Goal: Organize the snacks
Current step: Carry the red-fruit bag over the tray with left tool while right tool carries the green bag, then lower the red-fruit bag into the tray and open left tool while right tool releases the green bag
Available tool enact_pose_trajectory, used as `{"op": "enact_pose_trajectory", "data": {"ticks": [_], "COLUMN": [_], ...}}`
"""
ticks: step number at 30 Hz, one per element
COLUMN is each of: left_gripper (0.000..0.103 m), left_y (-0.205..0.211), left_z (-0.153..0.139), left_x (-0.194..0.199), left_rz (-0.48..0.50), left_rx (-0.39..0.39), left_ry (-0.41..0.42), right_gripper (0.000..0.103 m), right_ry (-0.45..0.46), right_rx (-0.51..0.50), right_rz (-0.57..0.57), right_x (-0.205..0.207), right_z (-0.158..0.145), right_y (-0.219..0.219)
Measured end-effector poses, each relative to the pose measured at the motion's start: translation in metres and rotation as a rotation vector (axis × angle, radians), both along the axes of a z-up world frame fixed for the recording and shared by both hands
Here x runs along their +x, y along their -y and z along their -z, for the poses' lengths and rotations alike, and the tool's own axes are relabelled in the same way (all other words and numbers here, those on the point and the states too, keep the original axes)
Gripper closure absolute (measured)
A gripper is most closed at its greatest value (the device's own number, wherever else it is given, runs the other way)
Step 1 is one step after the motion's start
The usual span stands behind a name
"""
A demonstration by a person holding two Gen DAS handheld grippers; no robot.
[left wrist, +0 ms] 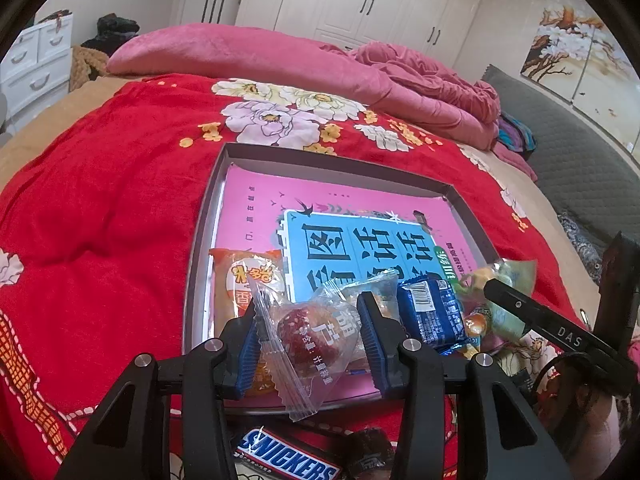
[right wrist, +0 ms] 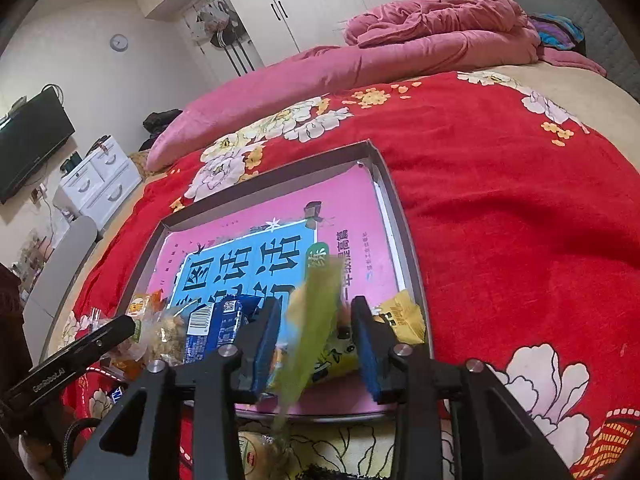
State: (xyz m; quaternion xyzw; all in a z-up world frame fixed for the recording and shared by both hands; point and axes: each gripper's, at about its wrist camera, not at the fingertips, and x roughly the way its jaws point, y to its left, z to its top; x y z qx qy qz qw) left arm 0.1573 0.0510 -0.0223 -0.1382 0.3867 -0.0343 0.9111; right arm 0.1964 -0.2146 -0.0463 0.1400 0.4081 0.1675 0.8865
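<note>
Red floral bedspread [left wrist: 100, 208] carries a shallow grey tray [left wrist: 340, 166], lined with a pink book [left wrist: 256, 200]. Orange, blue and yellow snack packets crowd its near edge; a Snickers bar [left wrist: 286, 458] lies outside. Left claw [left wrist: 310, 340] grips a clear-wrapped pastry [left wrist: 308, 332]; right claw [right wrist: 316, 344] stands open around a blurred green packet [right wrist: 316, 320]. Sorting seems midway.

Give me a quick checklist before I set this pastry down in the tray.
1. Left gripper jaws clamped on the clear-wrapped pastry: ok.
2. Pastry above the tray: ok.
3. Right gripper jaws off the green packet: ok, gaps either side, though the packet is blurred.
4. Free room in tray's far half: ok.
5. Snickers bar in tray: not ok, lies outside on the blanket.
</note>
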Motion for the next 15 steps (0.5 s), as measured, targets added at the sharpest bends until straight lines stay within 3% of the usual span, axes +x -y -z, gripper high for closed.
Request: {"op": "enact_pose_trajectory", "data": {"ticks": [15], "left_gripper": [0.055], "left_y": [-0.0071], "left_z": [-0.0003], "left_x": [-0.0007], "left_rz": [-0.037], "left_rx": [0.029], "left_ry": [-0.002], "right_gripper": [0.054], "right_ry": [0.010], "right_rx": [-0.004], "right_rz": [-0.008], "right_x": [-0.0061], "right_z": [-0.0064], "right_y": [0.0017]}}
